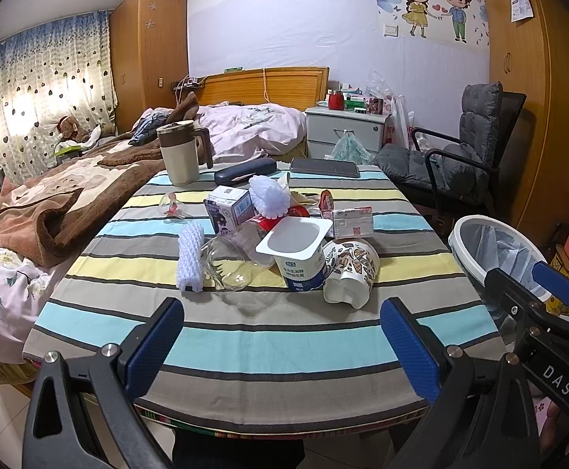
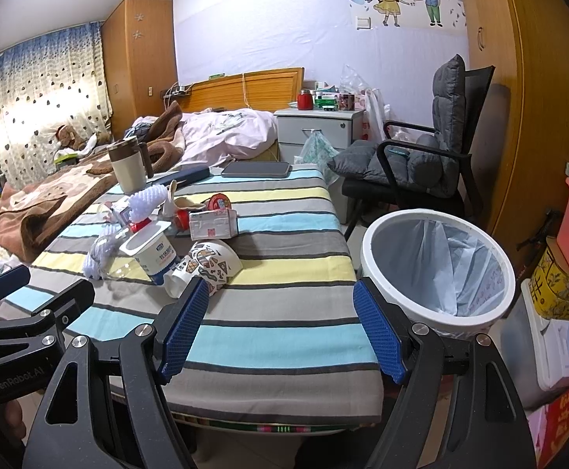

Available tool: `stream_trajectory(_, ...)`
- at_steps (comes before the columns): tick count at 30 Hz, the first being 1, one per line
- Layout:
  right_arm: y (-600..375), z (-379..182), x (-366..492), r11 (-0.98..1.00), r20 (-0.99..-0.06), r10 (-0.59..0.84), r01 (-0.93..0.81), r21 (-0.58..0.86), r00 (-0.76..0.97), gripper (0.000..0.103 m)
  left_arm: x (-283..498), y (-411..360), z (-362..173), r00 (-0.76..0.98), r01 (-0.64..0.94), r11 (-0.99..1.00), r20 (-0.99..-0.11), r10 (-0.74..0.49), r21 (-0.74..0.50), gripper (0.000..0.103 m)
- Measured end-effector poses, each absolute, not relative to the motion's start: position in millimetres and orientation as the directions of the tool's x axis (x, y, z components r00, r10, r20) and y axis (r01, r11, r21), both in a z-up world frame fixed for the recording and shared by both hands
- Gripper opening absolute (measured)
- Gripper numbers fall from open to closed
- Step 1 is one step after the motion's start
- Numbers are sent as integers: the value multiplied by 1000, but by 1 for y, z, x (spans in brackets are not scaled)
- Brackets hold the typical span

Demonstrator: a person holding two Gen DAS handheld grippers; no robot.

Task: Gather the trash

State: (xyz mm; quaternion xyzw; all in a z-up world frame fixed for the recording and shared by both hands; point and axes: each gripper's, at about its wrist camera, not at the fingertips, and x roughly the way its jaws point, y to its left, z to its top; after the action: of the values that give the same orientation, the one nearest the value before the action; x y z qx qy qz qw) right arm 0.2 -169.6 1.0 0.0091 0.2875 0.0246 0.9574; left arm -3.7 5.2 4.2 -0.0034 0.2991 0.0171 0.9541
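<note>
A heap of trash lies mid-table on the striped cloth (image 1: 269, 340): a white yogurt cup (image 1: 298, 252) (image 2: 152, 250), a patterned paper cup (image 1: 351, 269) (image 2: 206, 265) on its side, a clear plastic cup (image 1: 228, 264), white foam netting (image 1: 190, 258), a small milk carton (image 1: 228, 207) and a small white box (image 1: 353, 222) (image 2: 213, 224). A white lined trash bin (image 2: 439, 267) (image 1: 491, 250) stands right of the table. My left gripper (image 1: 282, 348) hovers open over the table's near edge. My right gripper (image 2: 282, 328) is open too, between the paper cup and the bin.
A beige mug (image 1: 181, 150), a dark glasses case (image 1: 244, 170) and a phone (image 1: 324, 167) lie at the table's far end. A bed with a brown blanket (image 1: 54, 195) flanks the left. A grey cushioned chair (image 2: 421, 156) and a wooden wardrobe (image 2: 534, 97) stand to the right.
</note>
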Motion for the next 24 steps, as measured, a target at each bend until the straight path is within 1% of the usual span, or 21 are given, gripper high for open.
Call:
stream_trajectory(13,-169,0,0,999,-552,50,-42,27,832,77,-2,10,2,815,-34,999,-579,27,-2,102)
stream_trajectory(20,-164,-1,7,999,-561,46,-43,19,826,77,7,17,-1,804,-41,999,-594,31,-5,102)
stream_trajectory(24,-161,-3,13,999,-570,45,-45,15,821,77,15,24,-5,785,-50,999,-618,34,-9,102)
